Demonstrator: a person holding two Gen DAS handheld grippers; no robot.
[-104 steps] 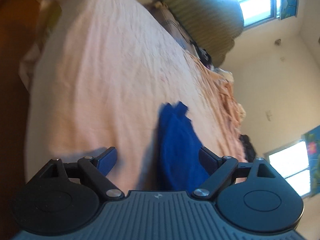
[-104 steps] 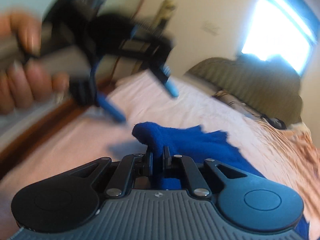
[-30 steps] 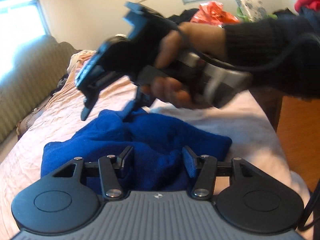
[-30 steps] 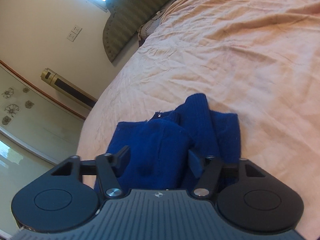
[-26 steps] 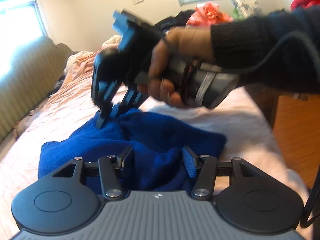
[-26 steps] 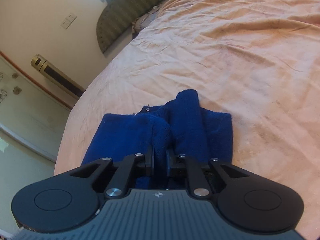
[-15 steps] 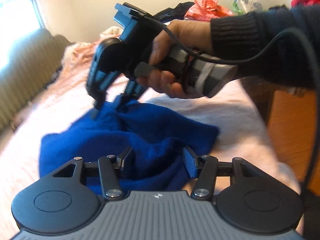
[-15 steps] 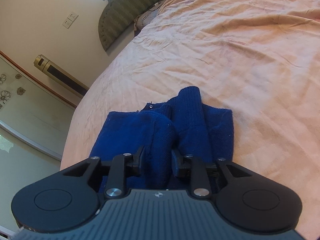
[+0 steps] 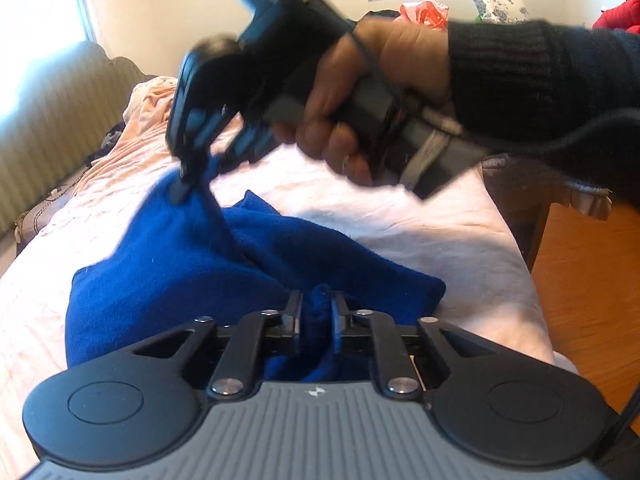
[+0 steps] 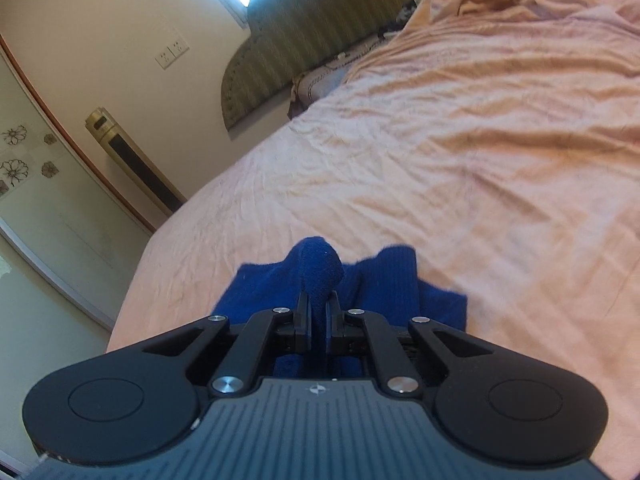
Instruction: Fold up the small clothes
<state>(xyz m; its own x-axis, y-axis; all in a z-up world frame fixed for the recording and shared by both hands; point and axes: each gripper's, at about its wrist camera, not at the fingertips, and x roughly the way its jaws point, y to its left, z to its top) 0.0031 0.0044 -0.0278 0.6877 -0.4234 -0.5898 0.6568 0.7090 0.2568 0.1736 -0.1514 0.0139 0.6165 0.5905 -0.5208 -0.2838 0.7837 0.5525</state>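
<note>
One blue garment (image 9: 208, 272) on the bed (image 10: 460, 168): your left gripper (image 9: 316, 316) and right gripper (image 10: 318, 320) each clamp a fold; no legible writing.

Black left gripper (image 9: 316, 316), silver screws, ribbed grey housing; black knit sleeve (image 9: 536, 76).

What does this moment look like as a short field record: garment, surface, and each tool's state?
garment: blue knit garment, bunched, lying on the bed
surface: peach bedsheet, wrinkled
left tool: shut on a fold at the garment's near edge
right tool: shut on a raised fold of the garment
right hand: grips the right tool's handle, dark knit sleeve behind it
fold status: not yet a neat fold
</note>
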